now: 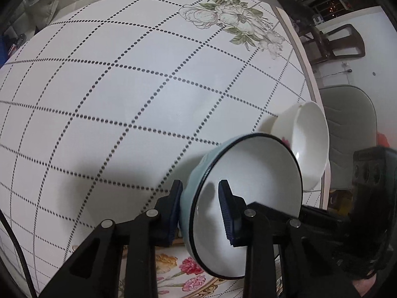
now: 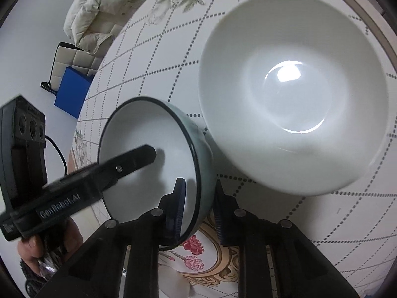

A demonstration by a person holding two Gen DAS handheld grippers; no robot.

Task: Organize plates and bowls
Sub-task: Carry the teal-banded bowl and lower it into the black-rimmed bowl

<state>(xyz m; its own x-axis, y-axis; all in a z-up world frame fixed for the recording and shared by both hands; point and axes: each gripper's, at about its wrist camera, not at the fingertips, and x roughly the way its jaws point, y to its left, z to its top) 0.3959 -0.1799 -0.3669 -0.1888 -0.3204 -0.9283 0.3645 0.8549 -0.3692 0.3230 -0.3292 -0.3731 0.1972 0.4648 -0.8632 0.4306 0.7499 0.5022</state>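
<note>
1. The left gripper [image 1: 201, 208] pinches the wall of a pale blue ceramic bowl with a black rim [image 1: 244, 198], tilted above the white dotted-grid tablecloth [image 1: 124, 99].
2. The right gripper [image 2: 198, 211] clamps the same bowl's opposite wall.
3. A plain white ceramic bowl [image 2: 292, 94] sits just beside it.

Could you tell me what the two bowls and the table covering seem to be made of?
The blue bowl looks like glazed ceramic: pale blue outside, glossy white inside, dark rim line. The white bowl also looks like glazed ceramic or porcelain, given its sharp light glare. The table covering seems to be a smooth printed sheet, perhaps vinyl; its material is uncertain.
</note>
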